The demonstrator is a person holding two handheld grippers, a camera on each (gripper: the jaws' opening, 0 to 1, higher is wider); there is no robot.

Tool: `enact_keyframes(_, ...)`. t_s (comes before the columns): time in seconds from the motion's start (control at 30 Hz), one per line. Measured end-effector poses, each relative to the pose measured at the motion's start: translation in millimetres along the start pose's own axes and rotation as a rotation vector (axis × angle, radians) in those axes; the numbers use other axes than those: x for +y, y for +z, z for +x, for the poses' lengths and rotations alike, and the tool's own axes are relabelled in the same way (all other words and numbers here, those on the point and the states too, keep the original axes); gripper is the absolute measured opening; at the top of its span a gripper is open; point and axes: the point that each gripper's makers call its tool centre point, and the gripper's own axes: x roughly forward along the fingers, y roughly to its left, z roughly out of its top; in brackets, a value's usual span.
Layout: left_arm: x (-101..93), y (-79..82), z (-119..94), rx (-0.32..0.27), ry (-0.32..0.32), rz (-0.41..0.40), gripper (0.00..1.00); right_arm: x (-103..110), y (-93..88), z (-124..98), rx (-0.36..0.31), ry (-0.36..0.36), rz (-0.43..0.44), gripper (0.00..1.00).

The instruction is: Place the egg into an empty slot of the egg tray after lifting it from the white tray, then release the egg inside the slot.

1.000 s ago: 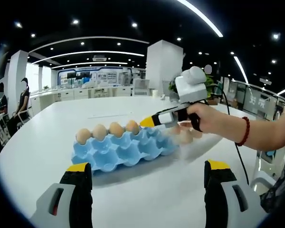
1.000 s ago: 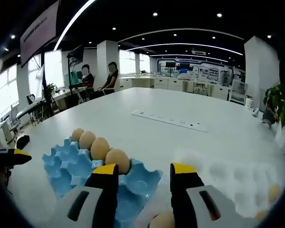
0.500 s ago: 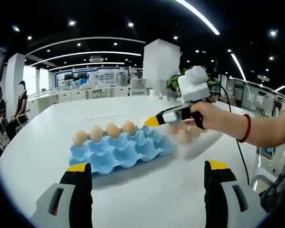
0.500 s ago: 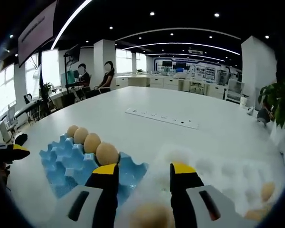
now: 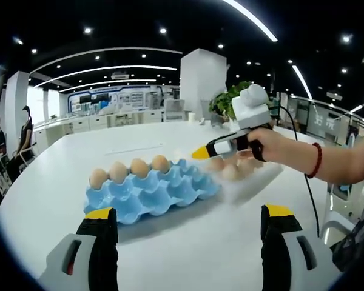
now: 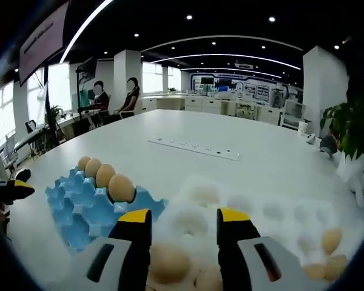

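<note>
Over the white tray (image 6: 273, 218), right gripper (image 6: 185, 219) hangs w/ jaws spread, gripping nothing; an egg (image 6: 168, 264) lies in the tray just below, between them. Blue egg tray (image 5: 148, 191) sits beside the white one, 4 eggs in its far row. Left gripper (image 5: 188, 213) hangs back, jaws wide, nothing held.

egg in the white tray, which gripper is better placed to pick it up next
Right. The right gripper hangs open directly over a brown egg in the white foam tray; the left gripper sits back beside the blue egg tray.
</note>
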Motion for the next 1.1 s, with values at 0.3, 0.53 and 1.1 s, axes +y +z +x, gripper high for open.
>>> enact_keyframes(0.3,-2.6,1.0,1,0.001,-0.006,0.002,1.0,-10,-4.6,-11,-0.001,-0.017,0.028,0.45)
enact_keyframes(0.53,-7.3,0.8,1,-0.002,-0.006,0.0,1.0,-26,-6.0,-22,-0.01,-0.045,0.036,0.44)
enact_keyframes(1.1,-13.9,-1.2,3,0.01,-0.012,-0.002,1.0,-62,-14.1,-41,-0.012,-0.103,0.062,0.43)
